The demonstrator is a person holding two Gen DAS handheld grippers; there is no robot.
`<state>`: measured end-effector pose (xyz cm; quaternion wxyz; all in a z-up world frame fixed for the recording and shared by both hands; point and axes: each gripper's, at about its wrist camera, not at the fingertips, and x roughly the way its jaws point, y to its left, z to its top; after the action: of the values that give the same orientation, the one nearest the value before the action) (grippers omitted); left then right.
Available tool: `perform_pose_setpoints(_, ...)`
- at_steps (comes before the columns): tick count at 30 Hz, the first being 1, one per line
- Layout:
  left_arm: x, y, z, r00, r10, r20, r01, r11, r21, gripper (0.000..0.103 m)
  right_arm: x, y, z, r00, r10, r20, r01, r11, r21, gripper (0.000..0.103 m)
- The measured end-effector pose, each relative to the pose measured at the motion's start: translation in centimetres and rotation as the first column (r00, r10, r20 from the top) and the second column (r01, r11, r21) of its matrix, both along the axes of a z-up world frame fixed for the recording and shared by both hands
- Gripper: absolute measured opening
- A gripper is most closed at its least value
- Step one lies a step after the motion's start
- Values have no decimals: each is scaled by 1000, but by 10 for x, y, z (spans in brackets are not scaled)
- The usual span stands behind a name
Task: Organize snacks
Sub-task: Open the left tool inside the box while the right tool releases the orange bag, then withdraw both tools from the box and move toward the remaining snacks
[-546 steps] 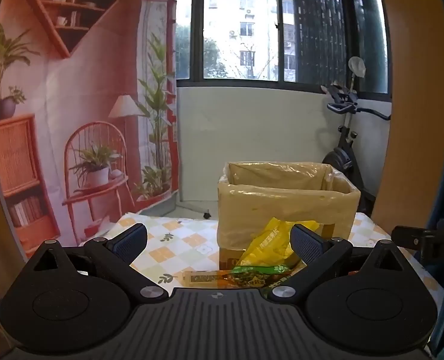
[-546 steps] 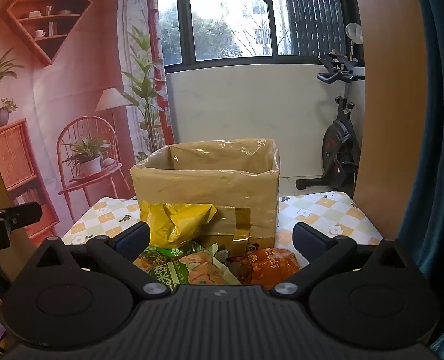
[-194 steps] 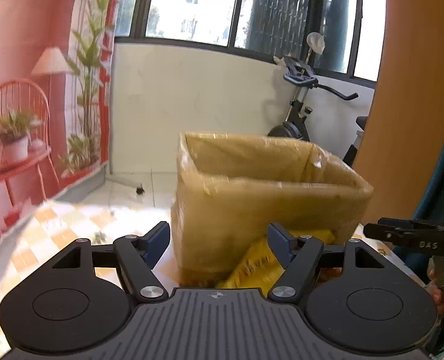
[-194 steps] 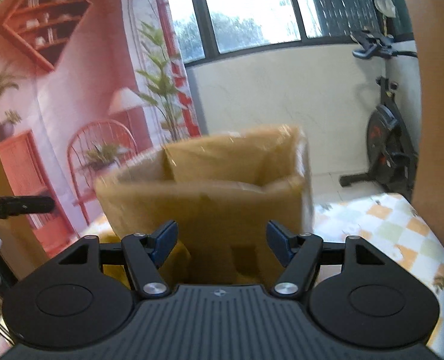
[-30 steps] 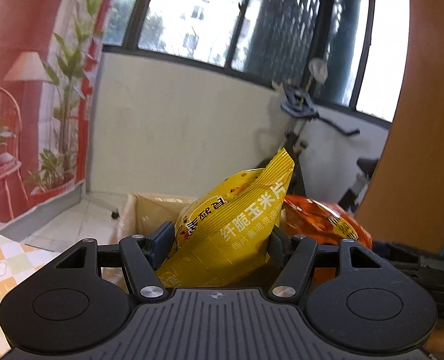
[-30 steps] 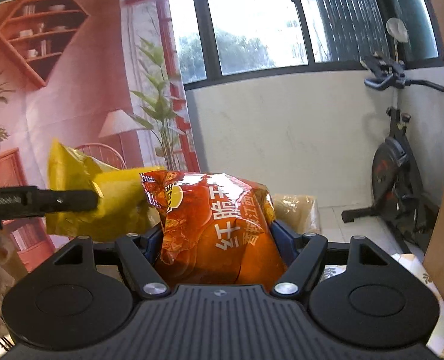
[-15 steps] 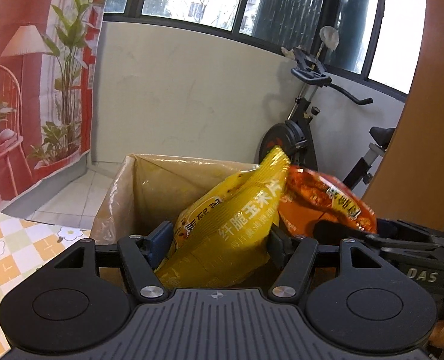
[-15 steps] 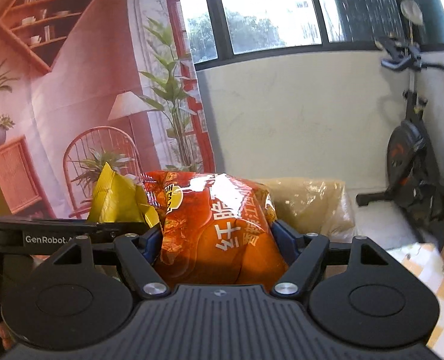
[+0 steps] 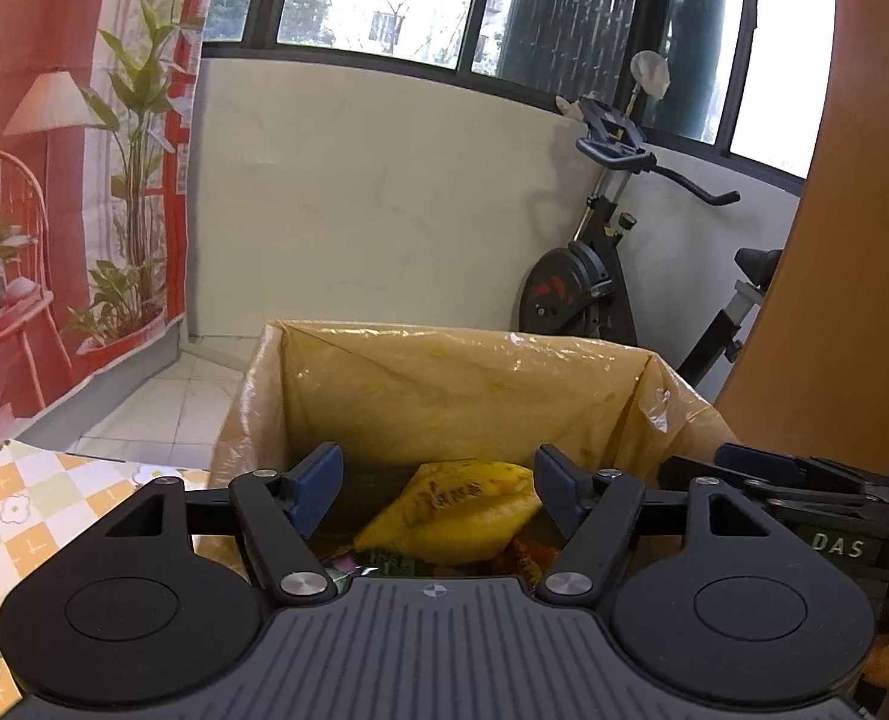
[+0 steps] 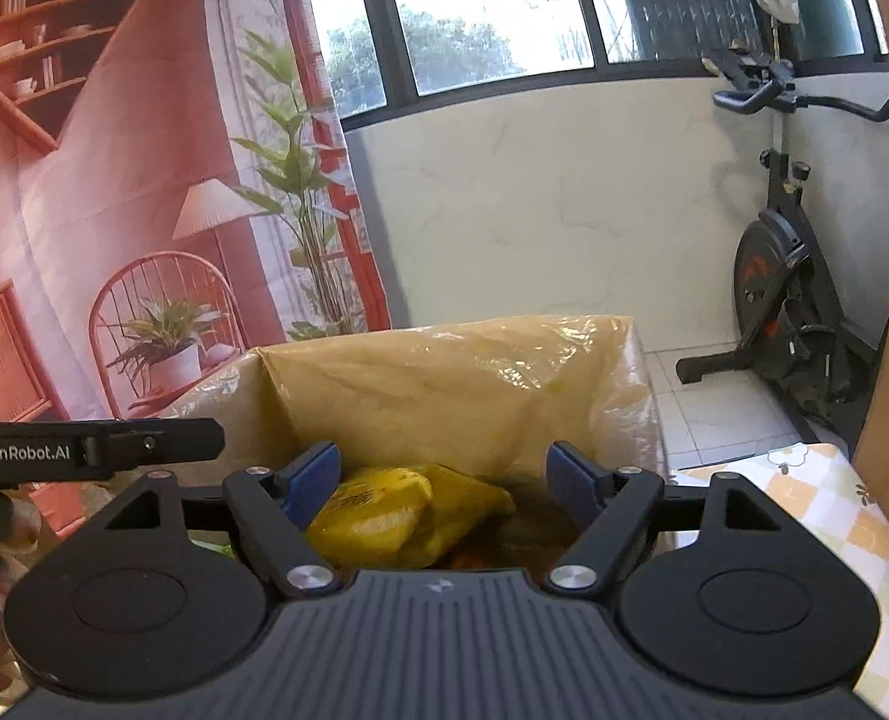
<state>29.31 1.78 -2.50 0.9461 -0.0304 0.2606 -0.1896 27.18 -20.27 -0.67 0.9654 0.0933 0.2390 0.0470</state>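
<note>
Both tools over the lined box (image 9: 468, 378): left tool (image 9: 438, 489) & right tool (image 10: 444, 480) jaws opening, nothing pinched; yellow snack bag (image 9: 462, 510) lies inside, w/ other packs.

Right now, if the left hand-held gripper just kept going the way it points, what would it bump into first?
Probably the yellow bag lying in the box, between its opening jaws; depth is unclear.

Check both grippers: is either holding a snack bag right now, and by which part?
Nothing held. Left gripper and right gripper hang over the plastic-lined cardboard box, jaws opening and clear of the crinkled yellow snack bag lying inside.
</note>
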Motion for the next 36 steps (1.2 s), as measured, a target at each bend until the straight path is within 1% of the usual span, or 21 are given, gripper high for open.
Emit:
perform_pose_setpoints(6,-22,13,12,1000,3,31,-4,1000,21,73,-36,-2,6,998,-7,55,6,1000,21,79)
perform_pose_setpoints(12,-47,35,20,999,10,38,-10,1000,14,73,-71,1,10,997,-14,74,11,999,43,79)
perform_pose_setpoints(15,-59,45,18,999,10,32,-11,1000,25,73,-86,3,13,997,-8,77,4,998,60,79)
perform_pose_setpoints(19,-76,56,9,1000,28,11,-28,999,37,73,-104,10,10,997,11,76,-16,998,59,79)
perform_pose_setpoints(24,-90,63,-15,998,60,-17,-59,998,23,75,-118,15,-7,1000,17,25,-18,999,42,79)
perform_pose_setpoints(28,-92,63,-47,991,88,-100,-92,995,-27,75,-122,25,-31,998,32,-55,-32,999,-2,79)
perform_pose_setpoints(30,-95,59,-60,986,100,-130,-106,994,-37,75,-126,27,-43,995,40,-95,-40,999,2,79)
perform_pose_setpoints(33,-102,54,-76,982,109,-152,-113,993,-21,75,-134,28,-60,986,59,-157,-58,998,9,79)
perform_pose_setpoints(36,-107,51,-84,979,131,-158,-131,991,10,75,-141,28,-73,970,75,-231,-80,997,-10,79)
